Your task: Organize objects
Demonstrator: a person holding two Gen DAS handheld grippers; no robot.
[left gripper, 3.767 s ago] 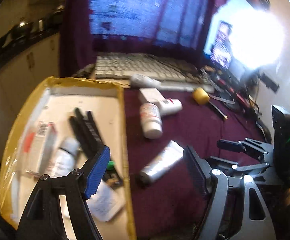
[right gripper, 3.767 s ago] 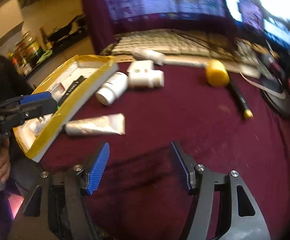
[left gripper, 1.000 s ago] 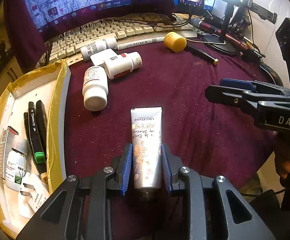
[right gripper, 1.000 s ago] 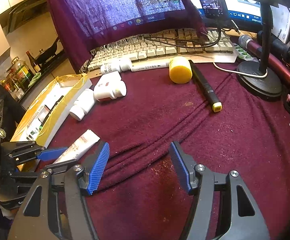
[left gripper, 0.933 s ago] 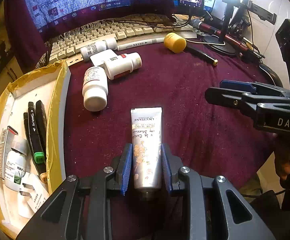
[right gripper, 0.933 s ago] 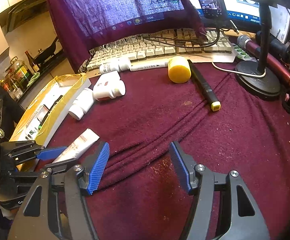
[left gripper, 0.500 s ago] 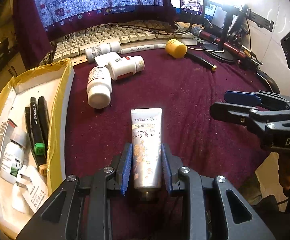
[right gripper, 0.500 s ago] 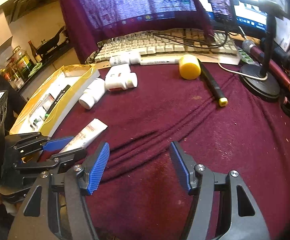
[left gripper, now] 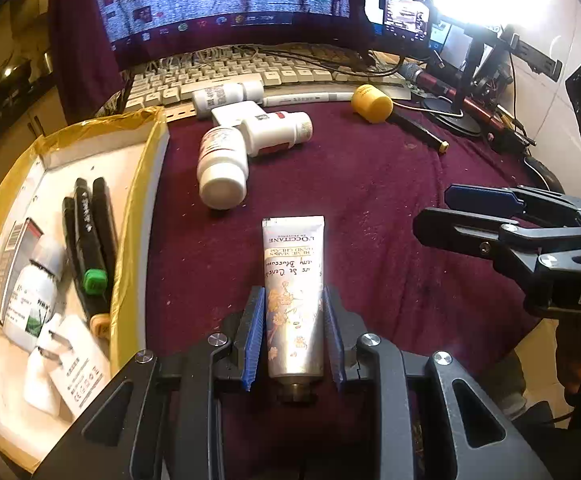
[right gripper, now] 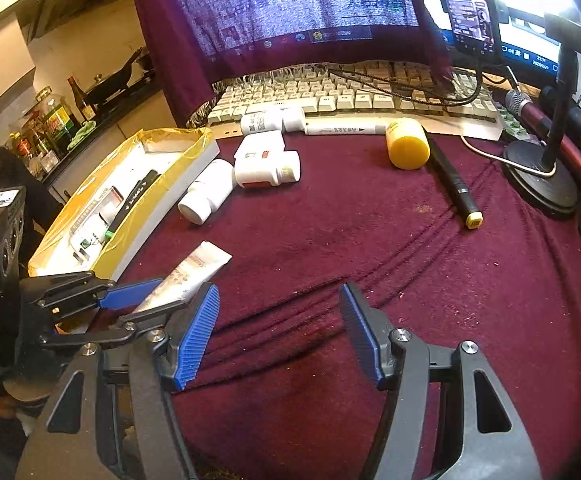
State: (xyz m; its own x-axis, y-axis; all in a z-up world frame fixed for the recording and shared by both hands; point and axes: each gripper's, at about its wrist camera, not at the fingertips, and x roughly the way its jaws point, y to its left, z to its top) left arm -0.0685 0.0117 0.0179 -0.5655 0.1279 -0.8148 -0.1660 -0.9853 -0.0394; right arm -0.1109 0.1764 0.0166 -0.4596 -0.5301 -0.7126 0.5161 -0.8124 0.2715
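The box [left gripper: 138,208] at the left edge of the bench [left gripper: 370,208] is already partly filled with markers and a small bottle. A hand cream tube [left gripper: 293,292] is clamped in the left claw [left gripper: 293,336], while the right claw [right gripper: 278,336] is released and holds nothing. Three white bottles [left gripper: 222,168], a yellow cap [left gripper: 371,103] and a black marker [right gripper: 452,184] are left on the cloth.

Two wrist cameras, both low over the tabletop [left gripper: 370,184]

Each looks down along its jaws toward the keyboard [right gripper: 330,96] at 12 o'clock (close range); both share the tube [left gripper: 293,292].
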